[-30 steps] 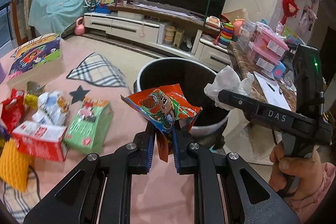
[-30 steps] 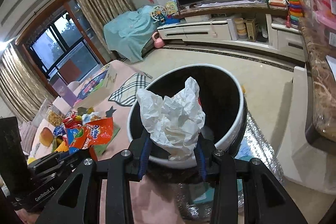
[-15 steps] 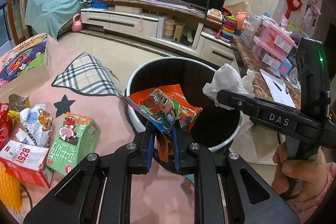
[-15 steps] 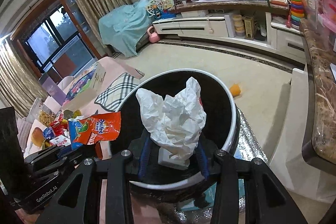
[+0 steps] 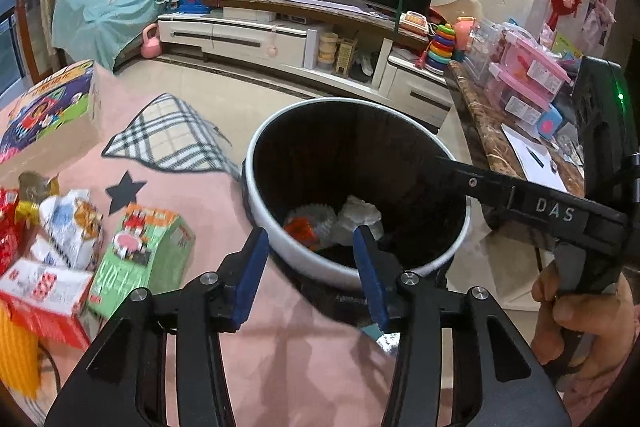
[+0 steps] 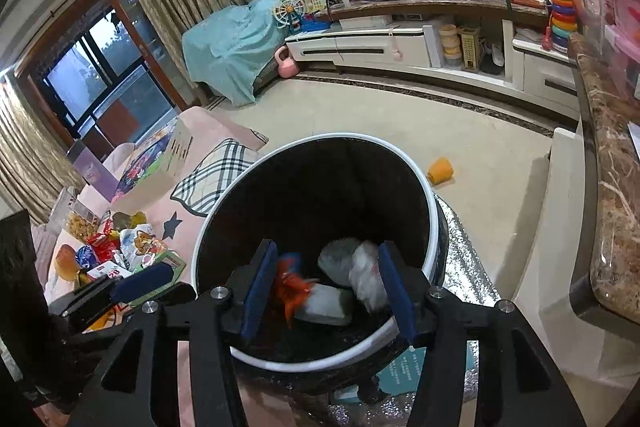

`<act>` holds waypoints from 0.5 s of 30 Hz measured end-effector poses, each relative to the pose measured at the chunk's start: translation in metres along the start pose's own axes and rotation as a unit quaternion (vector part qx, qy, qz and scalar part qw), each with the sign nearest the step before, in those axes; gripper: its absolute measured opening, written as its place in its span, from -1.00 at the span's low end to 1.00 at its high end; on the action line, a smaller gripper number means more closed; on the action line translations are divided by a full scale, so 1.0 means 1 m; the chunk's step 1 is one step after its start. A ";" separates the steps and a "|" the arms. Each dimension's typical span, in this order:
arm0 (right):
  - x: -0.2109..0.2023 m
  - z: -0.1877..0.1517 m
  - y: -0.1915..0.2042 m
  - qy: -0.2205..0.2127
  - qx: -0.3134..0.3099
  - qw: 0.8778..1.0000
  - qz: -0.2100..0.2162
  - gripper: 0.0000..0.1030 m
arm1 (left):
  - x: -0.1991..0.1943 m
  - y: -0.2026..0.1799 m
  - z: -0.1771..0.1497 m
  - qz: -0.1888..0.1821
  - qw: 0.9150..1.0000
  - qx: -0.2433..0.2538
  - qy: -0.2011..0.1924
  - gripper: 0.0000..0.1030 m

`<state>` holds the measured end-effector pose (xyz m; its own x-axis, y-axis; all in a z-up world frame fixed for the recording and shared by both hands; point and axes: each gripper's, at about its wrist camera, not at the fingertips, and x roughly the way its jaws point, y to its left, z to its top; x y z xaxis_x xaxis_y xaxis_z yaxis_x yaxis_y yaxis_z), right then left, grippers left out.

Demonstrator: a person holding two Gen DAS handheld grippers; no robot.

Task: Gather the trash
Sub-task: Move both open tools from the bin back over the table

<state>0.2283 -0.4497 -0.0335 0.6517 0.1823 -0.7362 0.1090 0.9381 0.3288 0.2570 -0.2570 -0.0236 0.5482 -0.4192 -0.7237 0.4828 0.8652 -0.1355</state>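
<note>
On the pink table (image 5: 304, 367), at the far left, lies the trash not yet collected: a yellow ribbed piece (image 5: 16, 351) at the edge, a red-and-white carton (image 5: 44, 291) beside it, a crumpled white snack bag (image 5: 70, 227) just behind, and a green carton (image 5: 140, 259) nearest the bin; the cartons look light and fairly stiff, so a claw should take one across its narrow sides, near an end that overhangs its neighbours; the snack bag is soft, thin film, likely slippery, and is best pinched at a gathered fold or sealed edge, not on its flat face. The left claw (image 5: 310, 265) hangs at the near rim of the trash bin (image 5: 256, 215), its blue pads spread wide and nothing between them. Inside the bin, at the bottom, rest an orange wrapper (image 6: 292, 287) and a crumpled white paper (image 6: 364, 275), both weightless-looking and easily crushed. The right claw (image 6: 326, 287) stands over the bin's mouth, jaws likewise wide apart and empty; the person's right hand (image 5: 580, 307) grips its handle at the far right.
</note>
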 end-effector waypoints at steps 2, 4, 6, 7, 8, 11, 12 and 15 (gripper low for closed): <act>-0.004 -0.005 0.002 -0.004 0.005 1.000 0.006 0.17 | -0.007 0.004 -0.007 0.002 1.000 -0.006 -0.004 -0.08; -0.009 -0.012 0.007 -0.010 0.007 1.000 0.010 0.28 | -0.016 0.009 -0.016 0.005 1.000 -0.012 -0.009 -0.07; -0.014 -0.019 0.014 -0.015 0.006 1.000 0.014 0.41 | -0.024 0.015 -0.025 0.008 1.000 -0.022 -0.012 -0.04; -0.016 -0.022 0.017 -0.017 0.005 1.000 0.015 0.45 | -0.029 0.018 -0.029 0.007 0.999 -0.028 -0.013 -0.03; -0.017 -0.024 0.021 -0.019 0.004 1.000 0.017 0.53 | -0.033 0.020 -0.034 0.008 0.999 -0.034 -0.015 -0.02; -0.021 -0.036 0.034 -0.021 0.005 0.999 0.029 0.56 | -0.045 0.029 -0.045 0.013 0.999 -0.046 -0.018 0.00; -0.022 -0.037 0.035 -0.021 0.005 0.999 0.032 0.56 | -0.050 0.033 -0.049 0.017 0.998 -0.050 -0.020 0.00; -0.025 -0.047 0.048 -0.023 0.006 0.999 0.044 0.57 | -0.065 0.046 -0.064 0.030 0.997 -0.063 -0.028 0.02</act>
<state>0.1813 -0.3957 -0.0274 0.6924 0.2502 -0.6767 0.0590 0.9152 0.3987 0.2003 -0.1727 -0.0260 0.6119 -0.3774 -0.6951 0.3604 0.9153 -0.1797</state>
